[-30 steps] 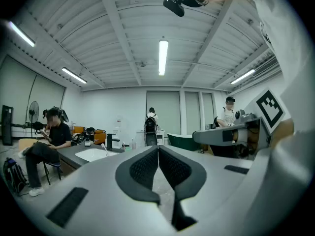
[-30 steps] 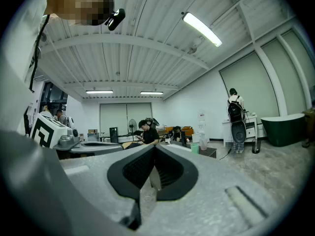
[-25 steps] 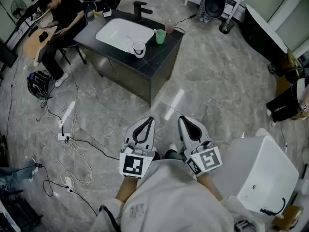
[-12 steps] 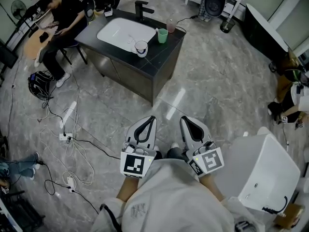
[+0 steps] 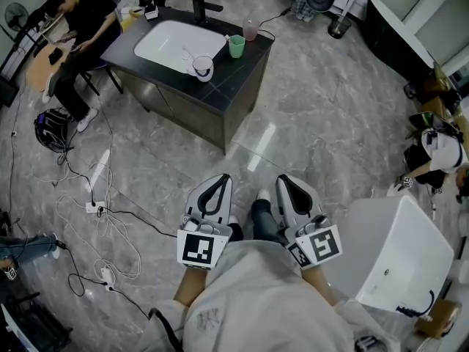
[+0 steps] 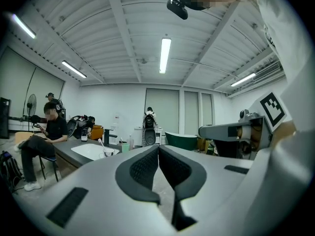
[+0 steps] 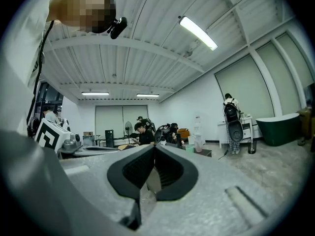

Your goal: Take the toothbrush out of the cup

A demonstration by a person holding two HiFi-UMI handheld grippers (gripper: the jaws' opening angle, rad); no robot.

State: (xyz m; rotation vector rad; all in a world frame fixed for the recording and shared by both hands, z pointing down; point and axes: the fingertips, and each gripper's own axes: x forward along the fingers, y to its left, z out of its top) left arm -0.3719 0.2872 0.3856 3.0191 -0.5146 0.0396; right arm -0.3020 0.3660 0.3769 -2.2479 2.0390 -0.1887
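A white cup [image 5: 202, 68] stands on the dark counter [image 5: 242, 75] beside the white sink basin [image 5: 172, 41], with a toothbrush [image 5: 190, 54] leaning out of it. In the left gripper view the cup [image 6: 106, 154] and the toothbrush [image 6: 100, 143] show small and far off. My left gripper [image 5: 219, 179] and right gripper [image 5: 286, 181] are held close to my body over the floor, far from the counter. Both are shut with nothing between the jaws, as also shown for the left gripper [image 6: 158, 149] and the right gripper [image 7: 154, 149] in their own views.
A green cup [image 5: 236, 46], a clear cup [image 5: 250, 29] and a black faucet [image 5: 204, 5] are also on the counter. A person [image 5: 77, 20] sits at its left end. Cables [image 5: 99, 218] lie on the floor at left. A white tub [image 5: 399, 266] stands at right.
The head view has shifted, so the counter now sits slightly higher and further left in the picture. Both grippers stay shut and near my body.
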